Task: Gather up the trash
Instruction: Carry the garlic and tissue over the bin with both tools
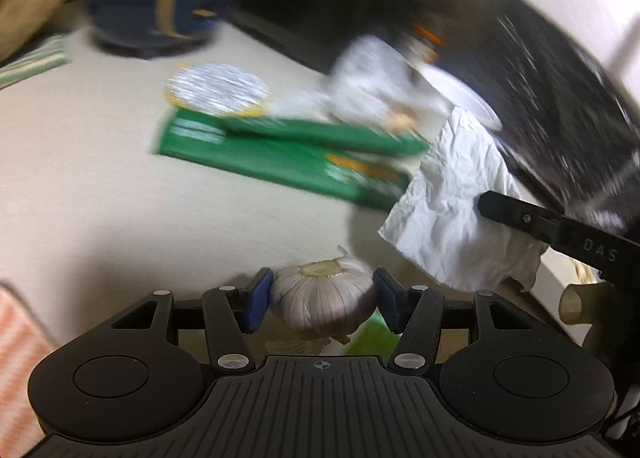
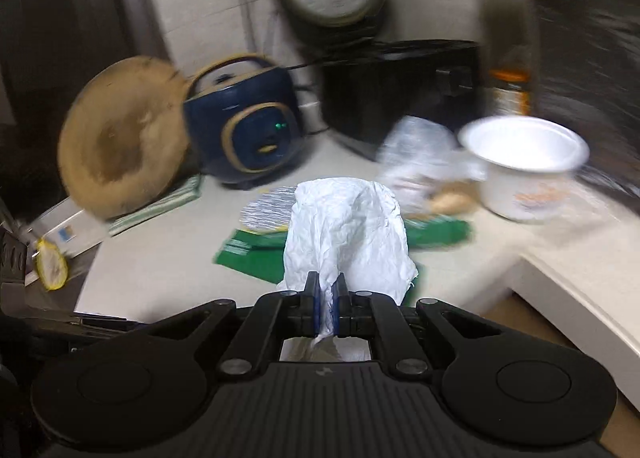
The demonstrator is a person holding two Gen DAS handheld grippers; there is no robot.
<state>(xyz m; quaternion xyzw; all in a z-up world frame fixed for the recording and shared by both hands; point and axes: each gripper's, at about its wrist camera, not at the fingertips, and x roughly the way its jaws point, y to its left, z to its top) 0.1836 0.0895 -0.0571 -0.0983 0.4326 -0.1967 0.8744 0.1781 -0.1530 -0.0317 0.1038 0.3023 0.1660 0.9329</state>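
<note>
Crumpled tissue [image 2: 346,230]: pinched between right gripper [image 2: 326,298] fingers, lifted above tabletop [image 2: 160,270].
Garlic bulb [image 1: 324,298]: clamped by left gripper [image 1: 324,298] fingers.
Green packet [image 1: 280,154]: tabletop, twelve o'clock of garlic.
White cup [image 2: 524,166]: two o'clock.

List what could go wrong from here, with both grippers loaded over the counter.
1. The left gripper pinches a round garlic bulb only at its sides; it could roll out.
2. The right gripper holds the crumpled tissue by one thin edge, so it might tear or slip.
3. The hanging tissue could brush the white cup.
</note>
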